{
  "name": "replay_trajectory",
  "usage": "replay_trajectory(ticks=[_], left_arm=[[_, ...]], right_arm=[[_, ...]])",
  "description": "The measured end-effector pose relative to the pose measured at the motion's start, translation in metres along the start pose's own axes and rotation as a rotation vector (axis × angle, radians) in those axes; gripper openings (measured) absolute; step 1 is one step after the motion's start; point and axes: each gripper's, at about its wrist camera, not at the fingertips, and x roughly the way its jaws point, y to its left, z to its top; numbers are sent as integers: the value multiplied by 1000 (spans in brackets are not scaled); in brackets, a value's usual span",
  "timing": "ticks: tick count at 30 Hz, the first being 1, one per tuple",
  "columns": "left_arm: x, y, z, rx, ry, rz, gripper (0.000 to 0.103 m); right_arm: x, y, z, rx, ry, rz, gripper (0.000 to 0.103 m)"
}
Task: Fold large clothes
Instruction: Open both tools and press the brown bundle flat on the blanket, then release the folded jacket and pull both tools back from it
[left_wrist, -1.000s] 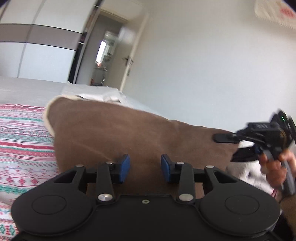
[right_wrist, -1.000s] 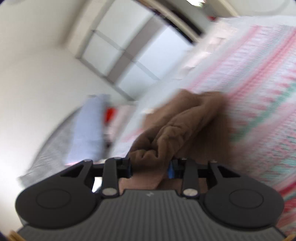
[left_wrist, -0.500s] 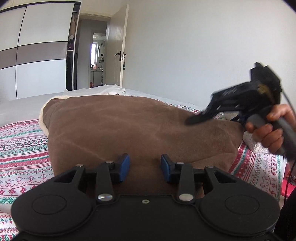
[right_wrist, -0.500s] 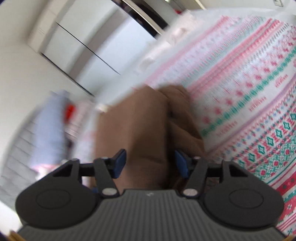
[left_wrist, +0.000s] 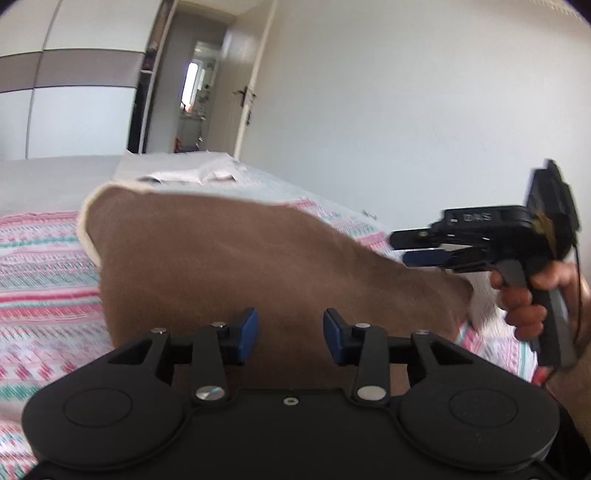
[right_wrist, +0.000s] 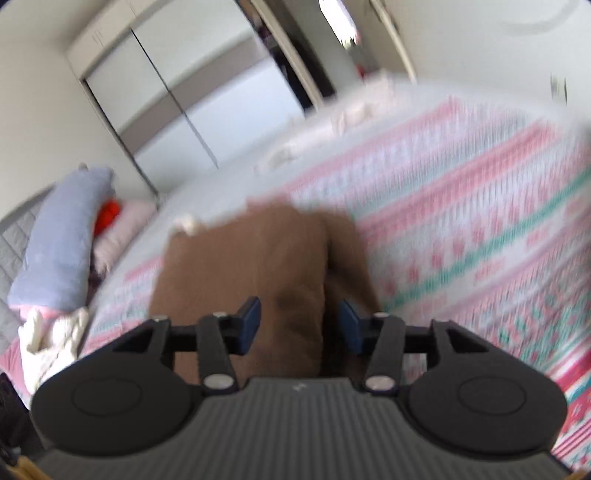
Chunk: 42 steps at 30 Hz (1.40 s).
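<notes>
A large brown garment (left_wrist: 240, 266) with a cream lining edge lies folded on the patterned bedspread (left_wrist: 40, 280). My left gripper (left_wrist: 290, 334) is open, low over its near edge, holding nothing. My right gripper (right_wrist: 300, 325) is open above the garment's (right_wrist: 255, 273) folded end, which shows between its jaws; whether it touches is unclear. The right gripper also shows in the left wrist view (left_wrist: 424, 245), held over the garment's right corner.
The bedspread (right_wrist: 480, 229) has pink, green and white stripes. A blue pillow (right_wrist: 62, 236), a pink pillow and white cloth (right_wrist: 51, 339) lie at the bed's left. White wardrobe doors (left_wrist: 66, 110) and an open door (left_wrist: 236, 96) stand beyond.
The right gripper let go of the bunched brown cloth, opened, then dropped lower toward the garment's right corner. The garment now lies flatter. The left gripper stayed open.
</notes>
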Motion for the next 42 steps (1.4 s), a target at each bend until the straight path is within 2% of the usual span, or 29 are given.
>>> replay_trajectory(ticks=[3,6,9,12,16,18,21,25,29,32,34,36,37,42], left_arm=[[7,13,26,22,-36,92,43],[36,29,51,36,-19,185,43],[71,42,71,68,-8,249,43],[106,59,82,73,5,299,43],[148,87,76,32,60,363,45],[161,93,64,45,86,365,46],[166,88,55,69,68,379,46],[153,78,59,94,62,416,49],[118,65,59,29,56,450,54],[88,54,53,-53,66,442,69],[67,48,47,-101,63,445,83],[48,40,40,-132,55,443,91],[40,36,36,-142,52,444,94],[8,18,11,-209,47,452,98]], right_arm=[[-1,27,19,-31,-118,31,48],[28,48,33,-52,-143,67,48],[62,56,33,-104,-158,52,48],[98,42,25,-109,-97,-48,48],[125,0,12,28,48,-193,49],[135,-18,-1,63,87,-196,50],[141,-33,-8,112,105,-172,51],[133,-27,-7,114,92,-162,54],[107,-8,1,70,103,-138,74],[81,7,1,-21,106,-98,80],[64,15,-4,-86,92,-101,87],[50,19,-11,-131,91,-108,91],[45,20,-15,-139,91,-110,91],[24,15,-31,-139,117,-124,92]])
